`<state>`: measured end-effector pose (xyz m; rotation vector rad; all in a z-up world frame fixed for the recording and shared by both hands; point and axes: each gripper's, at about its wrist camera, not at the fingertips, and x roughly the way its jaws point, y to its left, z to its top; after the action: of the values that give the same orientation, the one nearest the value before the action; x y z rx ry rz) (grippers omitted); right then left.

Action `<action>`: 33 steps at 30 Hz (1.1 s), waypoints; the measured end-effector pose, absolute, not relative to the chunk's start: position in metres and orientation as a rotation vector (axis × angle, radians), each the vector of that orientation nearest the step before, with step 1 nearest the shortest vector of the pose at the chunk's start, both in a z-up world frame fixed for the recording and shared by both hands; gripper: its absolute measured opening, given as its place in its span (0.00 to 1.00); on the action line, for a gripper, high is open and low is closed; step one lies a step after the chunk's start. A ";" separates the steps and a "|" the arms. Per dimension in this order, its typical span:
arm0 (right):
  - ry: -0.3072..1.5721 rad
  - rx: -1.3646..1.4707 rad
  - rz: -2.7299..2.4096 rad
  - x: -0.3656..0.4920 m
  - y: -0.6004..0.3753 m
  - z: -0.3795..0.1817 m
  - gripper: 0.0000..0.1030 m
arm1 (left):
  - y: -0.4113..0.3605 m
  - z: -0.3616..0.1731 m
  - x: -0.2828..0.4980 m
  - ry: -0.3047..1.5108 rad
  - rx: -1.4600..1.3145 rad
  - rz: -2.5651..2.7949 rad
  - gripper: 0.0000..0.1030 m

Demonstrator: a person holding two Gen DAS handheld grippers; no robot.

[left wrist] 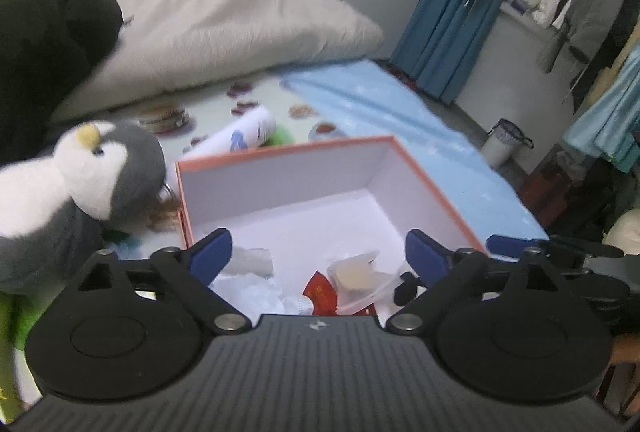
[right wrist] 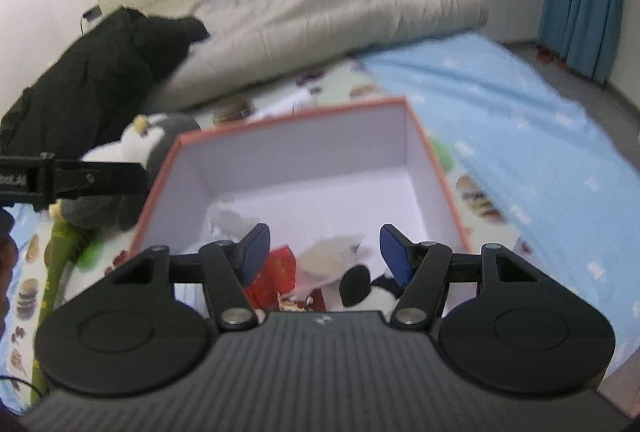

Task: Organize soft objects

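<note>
Black garment (left wrist: 48, 44) lies far left. Penguin plush (left wrist: 80, 192) touches the box's left wall. Box (left wrist: 280, 188), open-topped, holds a clear pouch (left wrist: 356, 280), red packet (left wrist: 320, 292) and panda plush (right wrist: 368, 292). Left gripper (left wrist: 318, 256) and right gripper (right wrist: 320, 252) hang above it, jaws spread, holding nothing. Blue sheet (left wrist: 400, 120) lies right.

Two close wrist views angled down from the near side into one shared open box (left wrist: 280, 188) (right wrist: 304, 152).

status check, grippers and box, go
Left gripper open, jaws empty, over the box. Right gripper open, empty, over the same box. Plush penguin outside, against the box's left wall. Nothing in the way.
</note>
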<state>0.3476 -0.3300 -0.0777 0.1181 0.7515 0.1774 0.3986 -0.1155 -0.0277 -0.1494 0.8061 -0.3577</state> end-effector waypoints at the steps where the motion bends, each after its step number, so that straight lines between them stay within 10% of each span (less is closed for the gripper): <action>1: 0.732 0.120 0.176 0.343 -0.331 -0.071 0.92 | -0.114 -0.021 0.393 0.796 -0.150 -0.358 0.96; 19: 0.530 0.159 0.138 0.230 -0.325 -0.005 1.00 | -0.082 0.066 0.268 0.641 -0.193 -0.348 1.00; 33: 0.528 0.131 0.121 0.178 -0.302 -0.024 1.00 | -0.084 0.036 0.204 0.616 -0.100 -0.295 1.00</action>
<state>0.1781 -0.3016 -0.0238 0.1307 0.5279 0.1208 0.2036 -0.0835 0.0359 -0.0999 0.6161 -0.2945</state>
